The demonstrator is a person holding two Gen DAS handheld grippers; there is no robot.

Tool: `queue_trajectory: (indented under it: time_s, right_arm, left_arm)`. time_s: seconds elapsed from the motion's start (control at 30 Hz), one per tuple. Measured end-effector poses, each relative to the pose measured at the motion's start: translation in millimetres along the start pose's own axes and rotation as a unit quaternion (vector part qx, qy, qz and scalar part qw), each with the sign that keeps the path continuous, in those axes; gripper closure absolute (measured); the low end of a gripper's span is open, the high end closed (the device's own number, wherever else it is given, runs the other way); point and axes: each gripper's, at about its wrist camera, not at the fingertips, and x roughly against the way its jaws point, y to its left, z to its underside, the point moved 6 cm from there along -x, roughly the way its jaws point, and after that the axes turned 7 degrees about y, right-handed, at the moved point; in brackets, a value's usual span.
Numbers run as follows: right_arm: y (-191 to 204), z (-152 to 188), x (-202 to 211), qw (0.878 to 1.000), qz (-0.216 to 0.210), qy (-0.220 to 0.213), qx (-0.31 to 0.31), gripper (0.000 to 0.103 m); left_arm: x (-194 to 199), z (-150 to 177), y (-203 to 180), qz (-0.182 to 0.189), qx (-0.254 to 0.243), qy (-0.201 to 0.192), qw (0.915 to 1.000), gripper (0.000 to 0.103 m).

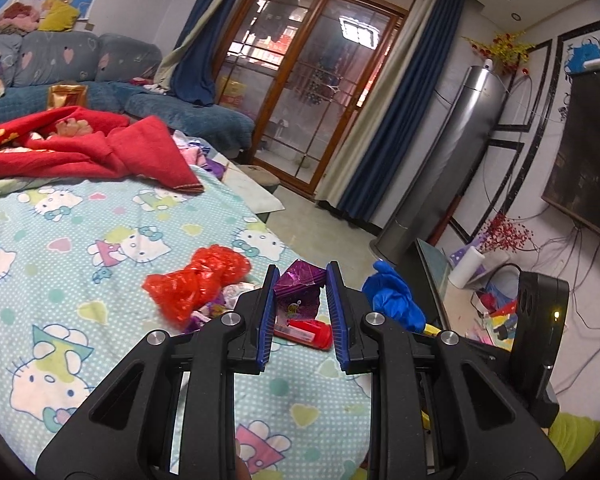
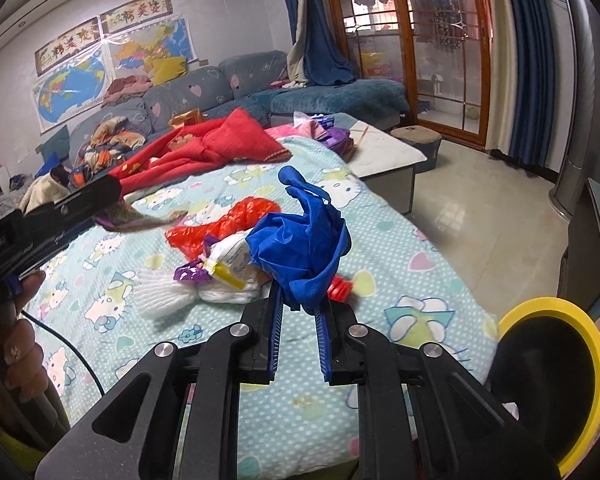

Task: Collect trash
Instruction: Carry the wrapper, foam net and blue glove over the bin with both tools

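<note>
- Purple foil wrapper (image 1: pixel 298 292) pinched between the pads of the left gripper (image 1: pixel 300 280), lifted clear of the sheet; seen from the right wrist it trails as a blurred purple strip (image 2: pixel 140 218) off the left gripper's tip.
- Blue crumpled glove (image 2: pixel 304 252), thin rubbery stuff, clamped in the right gripper (image 2: pixel 300 300); its bulk stands above the jaws, one finger poking up. From the left wrist the same glove (image 1: pixel 394 298) hangs just right of the left claw.
- Cartoon-cat sheet (image 2: pixel 400 288), mint with white dots, covers the low table.
- Trash lying on the sheet, bunched together: red plastic bag (image 2: pixel 228 224), white foam net (image 2: pixel 168 294), white printed wrapper (image 2: pixel 236 258), small red bottle (image 1: pixel 312 333).
- Yellow-rimmed bin (image 2: pixel 556 360) at the right edge, black inside.
- Red blanket (image 1: pixel 72 144) heaped at the far end.
</note>
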Motion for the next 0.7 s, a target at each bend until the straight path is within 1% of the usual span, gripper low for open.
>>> queue_trajectory:
  time_s: [0.4,0.7]
  right_arm:
    - [-37.5,8.1,25.2,0.999,0.027,-0.020,-0.034,0.088]
    - [-68.9,19.4,40.4,0.996,0.044,-0.030,-0.068,0.088]
  left_arm:
    - [-10.0,7.0,-34.5,0.023,-0.034,0.010,0.9991,0.085]
    - [-21.8,16.9,-62.7,0.040,-0.064,0.024,0.9968,0.085]
